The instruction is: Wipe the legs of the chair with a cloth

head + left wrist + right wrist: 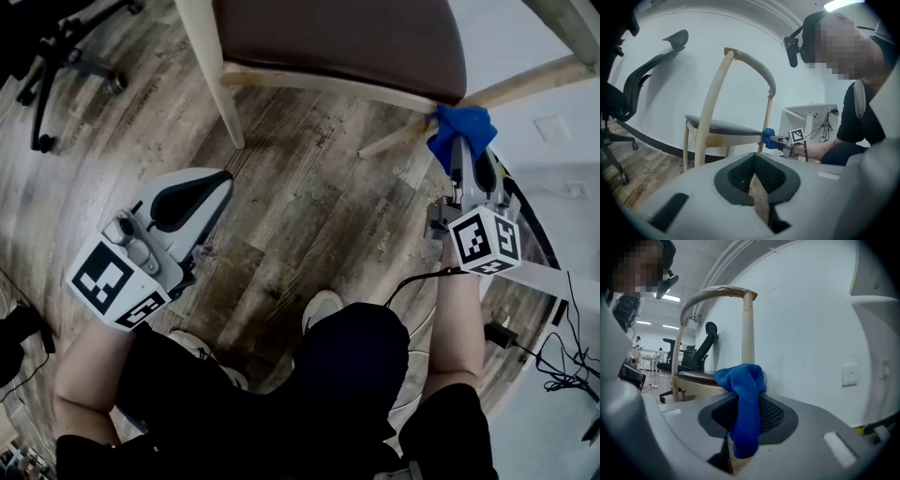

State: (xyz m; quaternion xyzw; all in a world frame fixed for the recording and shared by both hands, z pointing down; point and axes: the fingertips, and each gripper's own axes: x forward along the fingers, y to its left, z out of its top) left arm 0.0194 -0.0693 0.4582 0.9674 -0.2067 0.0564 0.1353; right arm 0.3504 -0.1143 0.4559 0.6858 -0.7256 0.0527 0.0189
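Our right tool (464, 155) is pinching a bunched blue microfibre cloth (461, 129). In the right gripper view the cloth (743, 404) runs lengthwise from 12 to 6 o'clock. Its rounded wad bulges above the jaw tips and its tail hangs down between the two dark pads.

In the head view the cloth sits at the tips of the tool, at 12 o'clock from its marker cube. It is pressed where a pale wooden chair leg (398, 139) meets the corner of the pale wooden chair with the dark brown padded seat (347, 37). That leg slants from the seat corner down toward 8 o'clock, ending on the grey-brown plank floor (309, 216). The right tool points along 12 o'clock, so it meets the leg at an angle.

Our left tool (202, 192) hangs well apart at 9 o'clock from the right one, low over the floor and aimed toward 1 o'clock. In its own view the left tool (757, 176) has its jaws pressed together at the tips with nothing between them. Beyond it the chair (722, 126) stands upright with the cloth (768, 138) at its far seat corner.

A black office chair (56, 56) stands at 10 o'clock.
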